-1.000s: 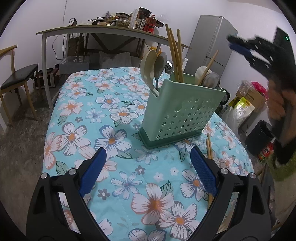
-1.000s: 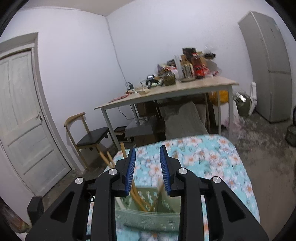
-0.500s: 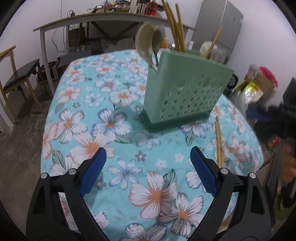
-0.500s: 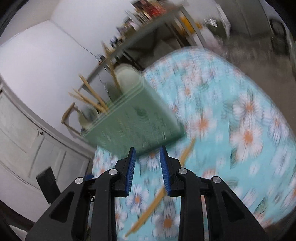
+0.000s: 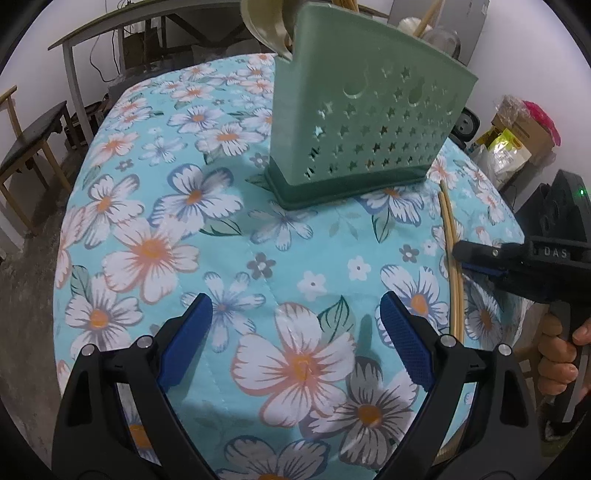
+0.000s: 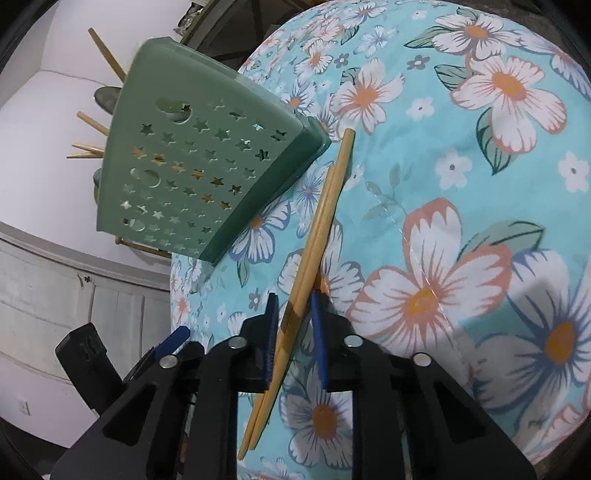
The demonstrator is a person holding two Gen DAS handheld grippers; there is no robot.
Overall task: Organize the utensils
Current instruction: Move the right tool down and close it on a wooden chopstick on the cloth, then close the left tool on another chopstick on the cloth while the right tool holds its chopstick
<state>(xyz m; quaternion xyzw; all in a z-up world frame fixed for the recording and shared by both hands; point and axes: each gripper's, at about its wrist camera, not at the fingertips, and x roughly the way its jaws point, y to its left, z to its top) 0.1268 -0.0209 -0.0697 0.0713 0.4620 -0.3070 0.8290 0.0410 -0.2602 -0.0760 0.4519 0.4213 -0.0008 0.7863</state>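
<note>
A green perforated utensil holder [image 5: 369, 122] stands on the floral tablecloth [image 5: 155, 251], with chopsticks and spoons sticking out of its top. Two loose wooden chopsticks [image 6: 325, 210] lie side by side on the cloth to the right of the holder [image 6: 192, 166]. My right gripper [image 6: 295, 314] is low over them. Its jaws are closing with the pair between the blue pads, and a small gap shows on each side. In the left wrist view that gripper [image 5: 461, 258] comes in from the right, at the chopsticks [image 5: 452, 240]. My left gripper [image 5: 295, 325] hovers wide open over the cloth, nothing between its fingers.
The table's rounded edge drops off close behind the chopsticks on the right. A long wooden table [image 5: 147, 14] and a chair [image 5: 29, 147] stand beyond the far side. Bags and boxes [image 5: 517, 129] sit on the floor at right. A white door [image 6: 55, 295] is behind.
My right gripper has come down from high above the holder, rolled, and now straddles the loose chopsticks with narrower jaws. My left gripper has sunk and tilted down toward the cloth, still open.
</note>
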